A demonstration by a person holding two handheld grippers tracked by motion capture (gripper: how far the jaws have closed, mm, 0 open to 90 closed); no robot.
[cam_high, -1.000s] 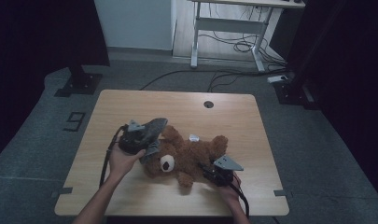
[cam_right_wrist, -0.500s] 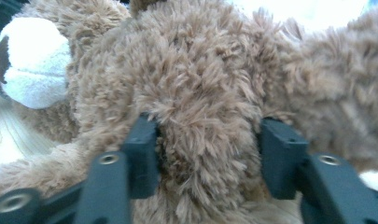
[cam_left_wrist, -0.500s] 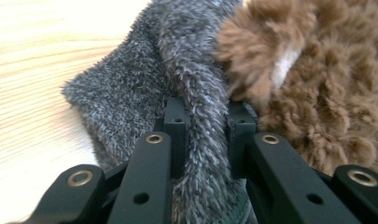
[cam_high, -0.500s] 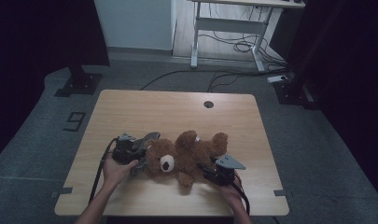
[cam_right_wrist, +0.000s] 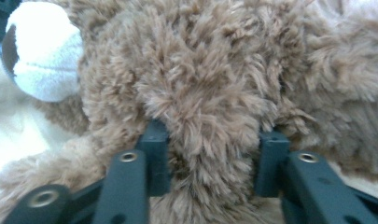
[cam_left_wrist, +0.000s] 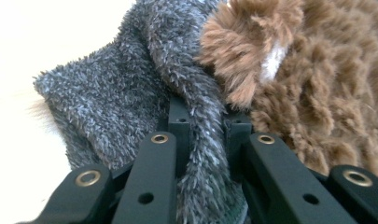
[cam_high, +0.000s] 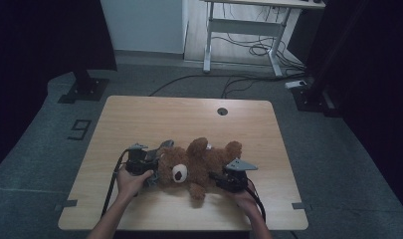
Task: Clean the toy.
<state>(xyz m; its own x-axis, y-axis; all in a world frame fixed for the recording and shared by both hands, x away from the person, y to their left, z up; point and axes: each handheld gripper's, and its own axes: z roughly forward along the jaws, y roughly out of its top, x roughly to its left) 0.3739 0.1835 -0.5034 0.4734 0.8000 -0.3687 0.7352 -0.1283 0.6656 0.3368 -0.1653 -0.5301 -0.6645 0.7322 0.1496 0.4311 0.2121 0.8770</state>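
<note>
A brown teddy bear [cam_high: 201,162] lies on its back in the near middle of the wooden table [cam_high: 189,114], head to the left. My left gripper [cam_high: 156,167] is at the bear's head, shut on a fold of grey fuzzy fabric [cam_left_wrist: 107,102] that lies against the bear's ear [cam_left_wrist: 252,56]. In the left gripper view its jaws [cam_left_wrist: 206,126] pinch the fold tightly. My right gripper [cam_high: 215,177] is at the bear's near side. Its jaws [cam_right_wrist: 212,140] have just been closing and now press on a thick wad of the bear's plush [cam_right_wrist: 200,70], with the white snout [cam_right_wrist: 46,56] at upper left.
A round cable hole [cam_high: 222,111] sits near the table's far edge. Behind the table stand a white desk frame [cam_high: 241,30] with cables on the floor and black stand bases [cam_high: 84,87] at left and right. Both forearms come in over the near edge.
My left gripper has come down and toward the near edge with the grey fabric, ending against the bear's head. The right gripper stayed at the bear's side.
</note>
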